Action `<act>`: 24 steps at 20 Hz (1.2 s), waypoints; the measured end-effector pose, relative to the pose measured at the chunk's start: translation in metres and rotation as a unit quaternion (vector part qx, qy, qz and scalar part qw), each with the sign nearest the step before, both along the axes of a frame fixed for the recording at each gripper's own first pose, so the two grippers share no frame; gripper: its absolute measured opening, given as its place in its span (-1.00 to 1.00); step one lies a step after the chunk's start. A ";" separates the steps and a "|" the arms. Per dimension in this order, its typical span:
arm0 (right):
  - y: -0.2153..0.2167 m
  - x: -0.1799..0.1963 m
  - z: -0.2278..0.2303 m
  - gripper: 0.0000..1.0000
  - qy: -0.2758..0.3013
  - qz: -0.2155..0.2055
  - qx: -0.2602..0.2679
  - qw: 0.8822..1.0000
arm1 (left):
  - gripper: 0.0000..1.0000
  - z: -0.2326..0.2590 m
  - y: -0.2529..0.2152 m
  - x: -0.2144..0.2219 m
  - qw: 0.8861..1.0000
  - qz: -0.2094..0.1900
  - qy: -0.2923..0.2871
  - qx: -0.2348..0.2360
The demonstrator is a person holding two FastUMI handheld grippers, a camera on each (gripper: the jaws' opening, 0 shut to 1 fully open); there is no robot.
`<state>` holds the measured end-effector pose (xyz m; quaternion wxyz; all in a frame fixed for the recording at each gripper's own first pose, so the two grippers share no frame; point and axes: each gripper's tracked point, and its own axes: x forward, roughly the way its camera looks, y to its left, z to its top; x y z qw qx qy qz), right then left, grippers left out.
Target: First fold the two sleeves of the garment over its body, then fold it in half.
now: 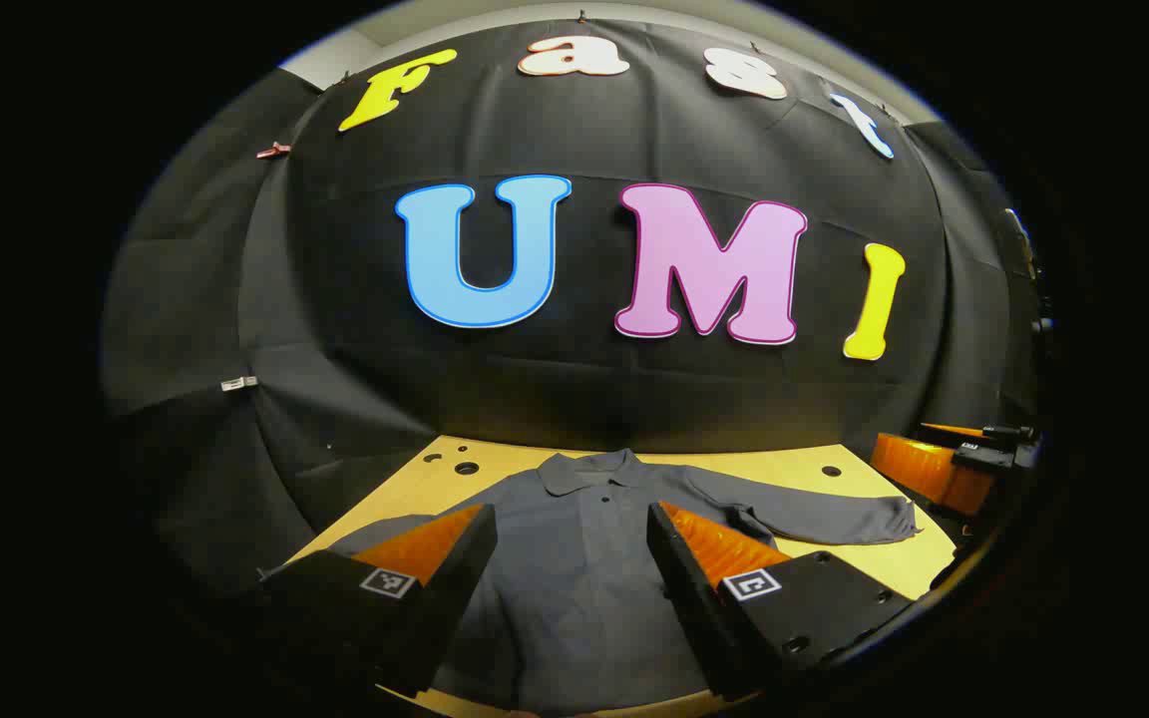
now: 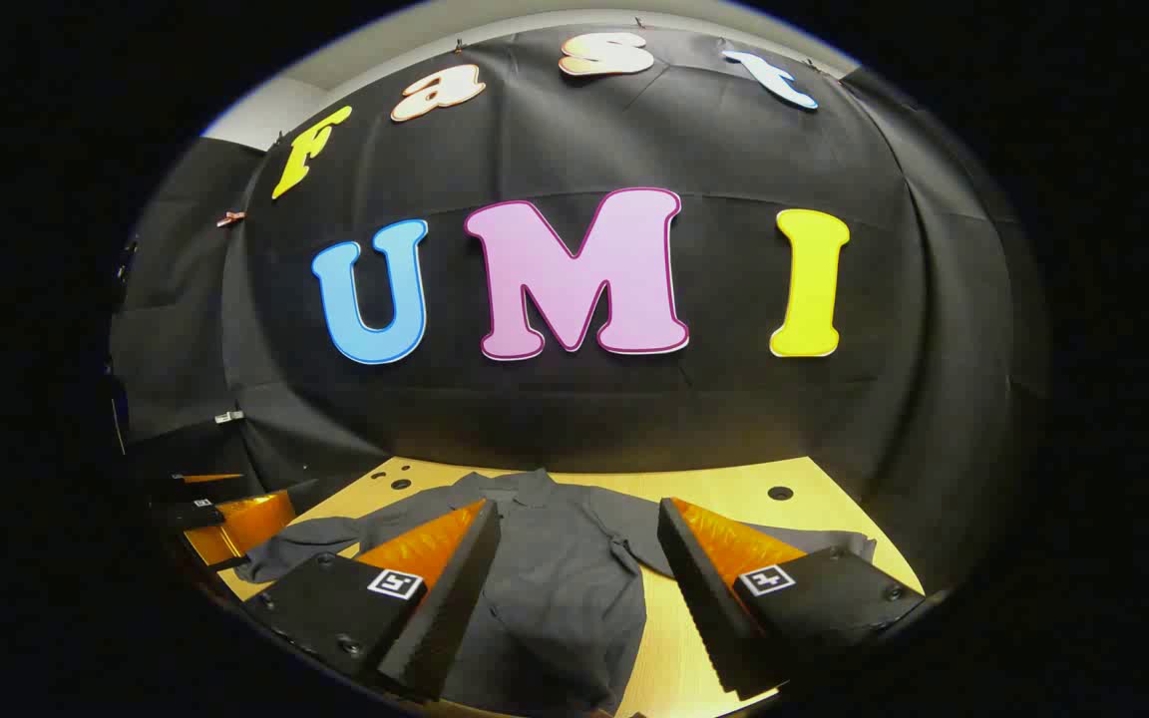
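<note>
Both grippers we hold spread wide and gripping nothing: our left gripper (image 1: pixel 572 573) hangs above the near half of the table with its fingers parted, and our right gripper (image 2: pixel 579 583) hangs the same way, fingers well apart, neither touching cloth.

Behind everything we see the booth's wall (image 1: pixel 235 299), a black cloth hung in loose folds that runs down to the back edge of the table and wraps round both sides. Above it, a strip of pale room wall (image 2: pixel 255 120) shows at the top. Below the cloth lies the table (image 1: pixel 784 464), a light wooden top with a few dark round holes near its far corners.

On that table the garment (image 1: pixel 584 558) lies flat, a dark grey long-sleeved shirt with its collar (image 1: pixel 589 469) toward the booth's wall and its hem toward us. In the left gripper view its body runs between our two left fingers, and its right-hand sleeve (image 1: pixel 834 519) stretches out sideways, unfolded, toward the table's edge. There, at the far right of that view, we make out our right gripper (image 1: pixel 944 464) just beyond the cuff.

In the right gripper view the garment (image 2: pixel 555 588) sits left of centre, its body between and under the right fingers. Its other sleeve (image 2: pixel 305 538) lies spread out to the left, and our left gripper (image 2: pixel 225 514) shows near that cuff.
</note>
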<state>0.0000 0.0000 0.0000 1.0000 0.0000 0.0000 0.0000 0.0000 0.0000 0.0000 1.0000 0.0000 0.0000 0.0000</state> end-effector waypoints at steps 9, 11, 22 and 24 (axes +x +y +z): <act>-0.029 0.002 -0.003 0.96 -0.001 -0.025 0.002 1.000 | 0.84 -0.003 -0.017 0.012 1.000 -0.011 -0.002 0.007; -0.032 0.005 -0.004 0.96 0.003 -0.027 0.002 1.000 | 0.83 -0.004 -0.017 0.013 1.000 -0.009 -0.002 0.010; -0.056 0.027 -0.021 0.96 0.025 -0.023 0.002 0.999 | 0.92 -0.018 -0.011 0.007 0.999 0.017 0.005 0.036; -0.069 0.033 -0.028 0.96 0.038 -0.031 0.003 0.999 | 0.92 -0.022 -0.013 0.006 0.999 0.020 0.006 0.048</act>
